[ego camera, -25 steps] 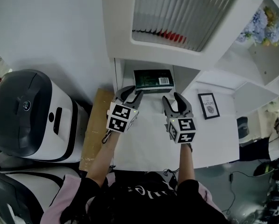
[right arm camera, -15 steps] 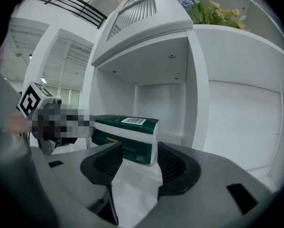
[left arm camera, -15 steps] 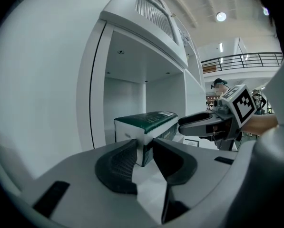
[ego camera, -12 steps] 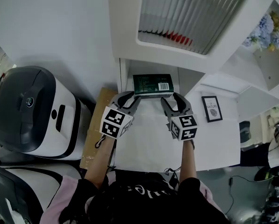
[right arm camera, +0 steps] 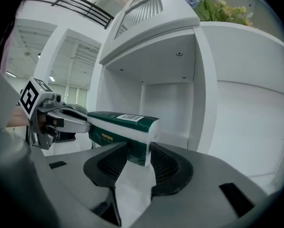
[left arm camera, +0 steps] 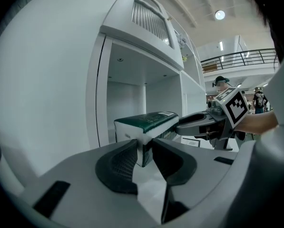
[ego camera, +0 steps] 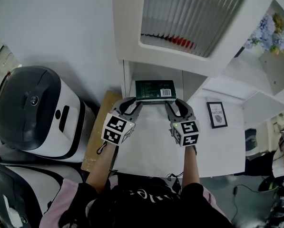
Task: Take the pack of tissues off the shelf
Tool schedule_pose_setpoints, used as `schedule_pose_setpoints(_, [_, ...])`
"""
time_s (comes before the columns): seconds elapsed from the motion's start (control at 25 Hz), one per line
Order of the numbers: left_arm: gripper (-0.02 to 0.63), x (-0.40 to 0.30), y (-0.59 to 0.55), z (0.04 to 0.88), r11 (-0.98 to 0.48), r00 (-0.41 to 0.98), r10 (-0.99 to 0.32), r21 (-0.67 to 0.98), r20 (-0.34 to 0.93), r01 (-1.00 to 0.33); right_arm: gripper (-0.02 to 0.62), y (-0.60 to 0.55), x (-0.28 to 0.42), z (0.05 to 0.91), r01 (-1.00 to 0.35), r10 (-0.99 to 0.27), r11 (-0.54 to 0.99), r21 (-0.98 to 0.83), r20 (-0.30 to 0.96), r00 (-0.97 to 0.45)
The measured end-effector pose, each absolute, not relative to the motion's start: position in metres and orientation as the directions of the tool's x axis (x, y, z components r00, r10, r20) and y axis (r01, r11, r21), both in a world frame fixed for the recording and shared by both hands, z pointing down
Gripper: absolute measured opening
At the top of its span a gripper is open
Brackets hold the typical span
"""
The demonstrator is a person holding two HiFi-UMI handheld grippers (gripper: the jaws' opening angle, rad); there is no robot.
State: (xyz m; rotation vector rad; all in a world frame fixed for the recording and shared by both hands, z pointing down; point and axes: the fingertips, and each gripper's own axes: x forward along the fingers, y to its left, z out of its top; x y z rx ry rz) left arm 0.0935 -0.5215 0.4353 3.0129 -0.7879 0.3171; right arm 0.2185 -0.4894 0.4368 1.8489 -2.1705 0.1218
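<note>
The pack of tissues point(ego camera: 155, 90) is dark green with white ends and a barcode. It lies at the mouth of the white shelf's lower compartment point(ego camera: 128, 82). My left gripper point(ego camera: 131, 103) is at its left near corner. In the left gripper view the jaws point(left arm camera: 144, 148) are closing, and the pads touch the pack's corner point(left arm camera: 149, 122) on both sides. My right gripper point(ego camera: 176, 106) is at the right near corner. Its jaws point(right arm camera: 139, 156) are also closing, with the pack's end point(right arm camera: 132, 127) filling the gap between the pads.
The white ledge point(ego camera: 151, 141) runs under both grippers in front of the compartment. A ribbed cabinet door point(ego camera: 189, 13) hangs above. A small framed picture point(ego camera: 217, 114) stands to the right. Blue flowers point(ego camera: 270, 30) sit on a higher shelf. A dark-lidded white appliance point(ego camera: 32, 108) and a cardboard sheet point(ego camera: 98, 137) lie left.
Both grippers have moved forward to the pack's near corners. Their jaws have narrowed around it. The pack itself has stayed in place.
</note>
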Motion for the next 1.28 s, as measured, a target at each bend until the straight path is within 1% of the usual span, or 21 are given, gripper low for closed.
schedule_pose_setpoints(0.28, [0.111,0.085,-0.491,0.429,-0.868,0.854,-0.497,-0.059,0.154,-0.494,0.172,-0.456,0.21,0.434,-0.976,-0.958,0.172,0.133,0.256,-0.134])
schedule_pose_setpoints(0.6, [0.112,0.081,-0.441,0.43,-0.855,0.842,-0.516,-0.039,0.159,-0.516,0.163,-0.404,0.205,0.432,-0.964,-0.949,0.202,0.172,0.276,-0.149])
schedule_pose_setpoints(0.96, [0.11,0.086,-0.372,0.428,-0.821,0.805,-0.568,-0.056,0.17,-0.568,0.149,-0.331,0.21,0.442,-0.959,-0.934,0.254,0.123,0.289,-0.21])
schedule_pose_setpoints(1.28, [0.11,0.093,-0.301,0.432,-0.779,0.762,-0.624,-0.06,0.173,-0.624,0.147,-0.268,0.22,0.446,-0.942,-0.919,0.311,0.13,0.293,-0.263])
